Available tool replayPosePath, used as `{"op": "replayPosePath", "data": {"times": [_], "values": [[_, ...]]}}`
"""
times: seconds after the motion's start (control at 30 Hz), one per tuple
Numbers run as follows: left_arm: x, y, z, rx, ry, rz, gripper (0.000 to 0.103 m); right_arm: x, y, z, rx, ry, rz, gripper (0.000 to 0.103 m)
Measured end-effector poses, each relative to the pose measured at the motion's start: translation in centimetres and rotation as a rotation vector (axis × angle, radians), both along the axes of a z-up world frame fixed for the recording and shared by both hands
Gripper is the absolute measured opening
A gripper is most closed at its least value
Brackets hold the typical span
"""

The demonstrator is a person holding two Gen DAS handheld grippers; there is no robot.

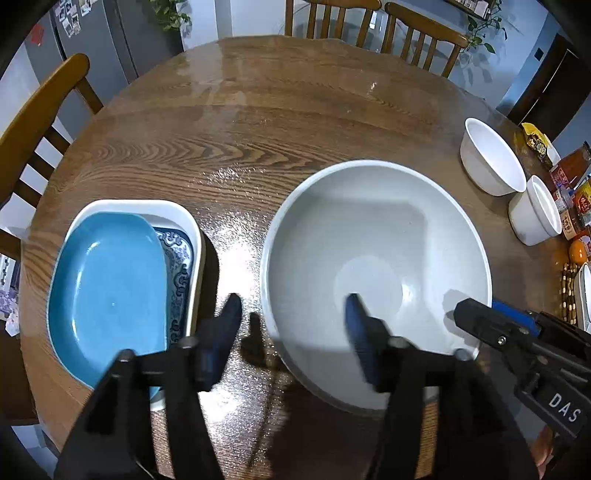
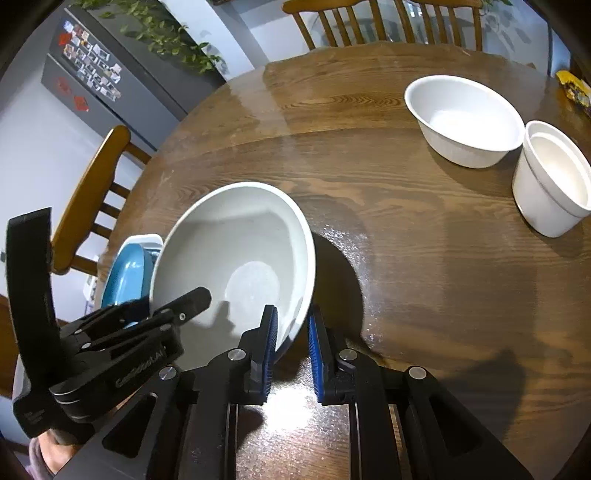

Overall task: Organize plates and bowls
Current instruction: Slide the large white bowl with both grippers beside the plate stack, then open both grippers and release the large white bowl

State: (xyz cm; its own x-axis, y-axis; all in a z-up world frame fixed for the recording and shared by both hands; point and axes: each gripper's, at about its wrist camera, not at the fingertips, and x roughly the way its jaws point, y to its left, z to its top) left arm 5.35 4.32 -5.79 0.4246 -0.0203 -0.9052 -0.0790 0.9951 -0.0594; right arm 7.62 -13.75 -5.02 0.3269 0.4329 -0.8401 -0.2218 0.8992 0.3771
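A large grey bowl [image 1: 376, 280] [image 2: 236, 266] stands on the round wooden table [image 1: 258, 122]. My left gripper [image 1: 293, 325] is open, one finger inside the bowl and one outside, straddling its near-left rim. My right gripper [image 2: 291, 328] straddles the bowl's right rim with a gap on the outer side, open; it also shows in the left wrist view [image 1: 480, 325]. A blue plate [image 1: 107, 291] lies on a blue-patterned white rectangular dish [image 1: 181, 258] at the left. Two white bowls [image 2: 461, 118] [image 2: 550, 177] stand at the far right.
Wooden chairs [image 1: 40, 118] [image 2: 373, 22] stand around the table. Jars and packets [image 1: 572, 184] crowd the table's right edge. A fridge [image 2: 110, 74] stands behind on the left. The table's middle [image 2: 406, 221] is bare wood.
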Motion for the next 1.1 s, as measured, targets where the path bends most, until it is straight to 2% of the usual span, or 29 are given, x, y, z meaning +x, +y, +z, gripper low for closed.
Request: {"op": "replayPosePath", "data": {"times": [0.07,0.1,0.17,0.3,0.47,1.1], "values": [[-0.1,0.3,0.2,0.0,-0.002,0.004,0.06,-0.1,-0.5,0.2,0.011,-0.004,-0.013,0.04],[-0.2,0.5,0.3,-0.001,-0.003,0.008,0.06,-0.1,-0.8,0.3,0.017,-0.005,-0.02,0.042],[-0.4,0.6,0.6,-0.001,-0.008,0.014,0.061,-0.2,-1.4,0.6,0.02,-0.011,-0.038,0.042],[-1.1,0.6,1.5,0.014,-0.034,0.019,0.076,-0.4,-3.0,1.0,0.025,-0.011,-0.08,0.042],[-1.8,0.2,2.5,0.038,-0.058,0.02,0.082,-0.9,-5.3,1.4,0.033,-0.005,-0.137,0.042],[-4.0,-3.9,3.9,0.071,-0.085,-0.058,0.083,-3.4,-8.9,2.2,0.045,-0.036,-0.188,0.043]]}}
